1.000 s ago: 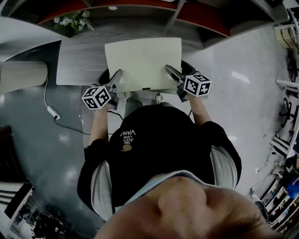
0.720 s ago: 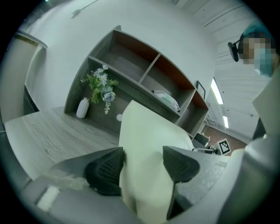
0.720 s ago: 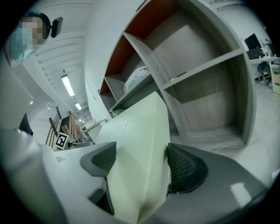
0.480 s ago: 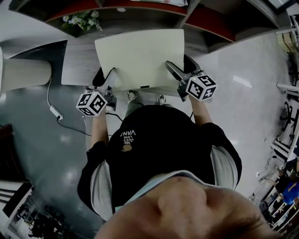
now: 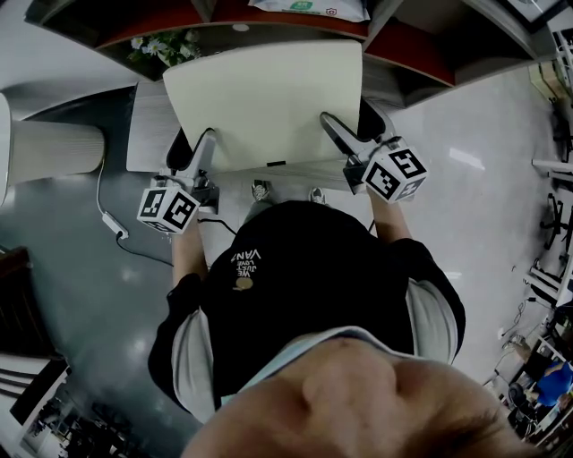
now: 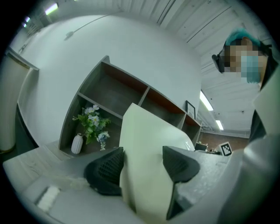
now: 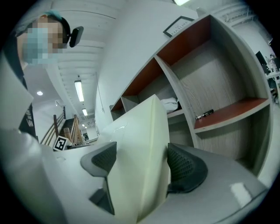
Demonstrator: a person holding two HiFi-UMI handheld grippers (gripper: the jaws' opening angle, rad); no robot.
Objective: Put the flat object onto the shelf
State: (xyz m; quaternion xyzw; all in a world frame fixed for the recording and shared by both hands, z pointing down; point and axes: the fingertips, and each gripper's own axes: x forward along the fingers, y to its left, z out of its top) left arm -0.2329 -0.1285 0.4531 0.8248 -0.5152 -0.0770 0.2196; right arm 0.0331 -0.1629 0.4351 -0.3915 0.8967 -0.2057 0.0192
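Observation:
A large flat cream board [image 5: 269, 98] is held level in front of the person, its far edge close to the shelf unit [image 5: 407, 49]. My left gripper [image 5: 192, 145] is shut on the board's near left edge. My right gripper [image 5: 352, 127] is shut on its near right edge. In the left gripper view the board [image 6: 142, 144] fills the gap between the two dark pads of the left gripper [image 6: 142, 166]. The right gripper view shows the board [image 7: 140, 144] clamped in the right gripper [image 7: 142, 164], with open shelf compartments [image 7: 227, 109] beyond.
A white vase of flowers [image 5: 161, 45] stands in a lower left compartment. A white packet [image 5: 309, 7] lies on a shelf, and a pen [image 7: 204, 114] on a red one. A grey table [image 5: 148, 134] lies under the board. A cable [image 5: 112, 224] trails across the floor.
The board has travelled forward toward the shelf with both grippers holding it. It now covers more of the table, and the shelf looms closer.

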